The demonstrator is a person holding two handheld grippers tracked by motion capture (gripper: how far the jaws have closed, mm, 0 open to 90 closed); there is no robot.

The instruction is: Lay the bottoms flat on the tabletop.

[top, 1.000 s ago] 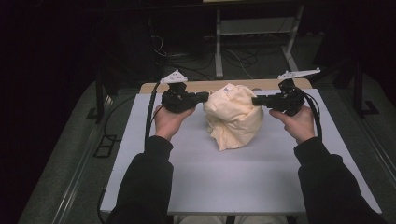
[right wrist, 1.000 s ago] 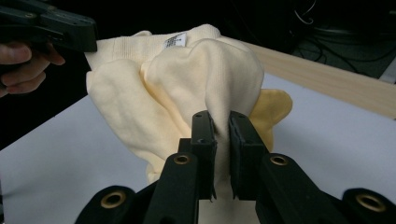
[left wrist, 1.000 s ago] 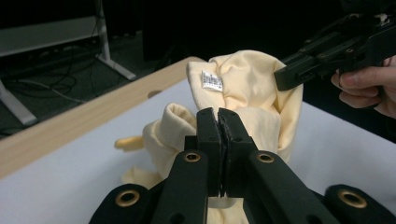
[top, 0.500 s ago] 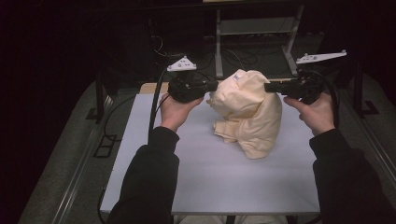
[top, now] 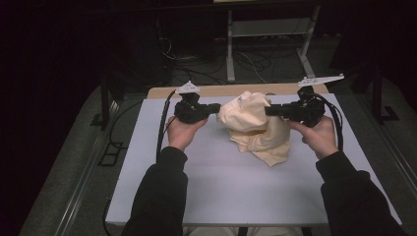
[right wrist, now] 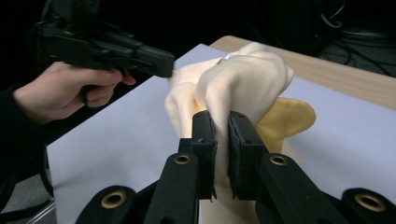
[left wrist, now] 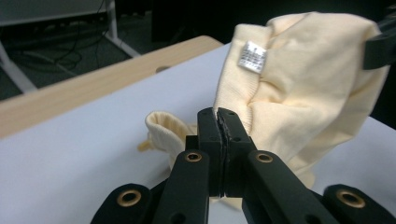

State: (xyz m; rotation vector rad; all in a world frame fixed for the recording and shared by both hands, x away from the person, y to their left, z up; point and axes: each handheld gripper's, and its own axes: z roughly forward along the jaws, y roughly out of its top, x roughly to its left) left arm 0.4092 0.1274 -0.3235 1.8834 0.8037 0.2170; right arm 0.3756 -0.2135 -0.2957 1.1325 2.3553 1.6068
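Observation:
A cream-yellow knitted garment (top: 255, 128) hangs bunched between both grippers above the white table top, its lower folds resting on the surface. My left gripper (top: 217, 106) is shut on the garment's left edge; in the left gripper view the black jaws (left wrist: 218, 122) pinch a thin hem of the garment (left wrist: 299, 84), whose white label (left wrist: 252, 57) faces the camera. My right gripper (top: 269, 111) is shut on a thicker fold on the right side. In the right gripper view cloth (right wrist: 243, 84) fills the gap between the jaws (right wrist: 222, 135), and the other gripper (right wrist: 116, 51) holds the far side.
The white table top (top: 236, 187) has a wooden strip (top: 221, 91) along its far edge. Beyond it stand a metal frame (top: 265, 34) and loose cables on the dark floor. Black cables trail from both grippers. Dark sleeves reach in from the bottom.
Both grippers lifted the garment off the table and pulled apart, then sank a little. The cloth now hangs stretched between them, its lower part draped toward the right.

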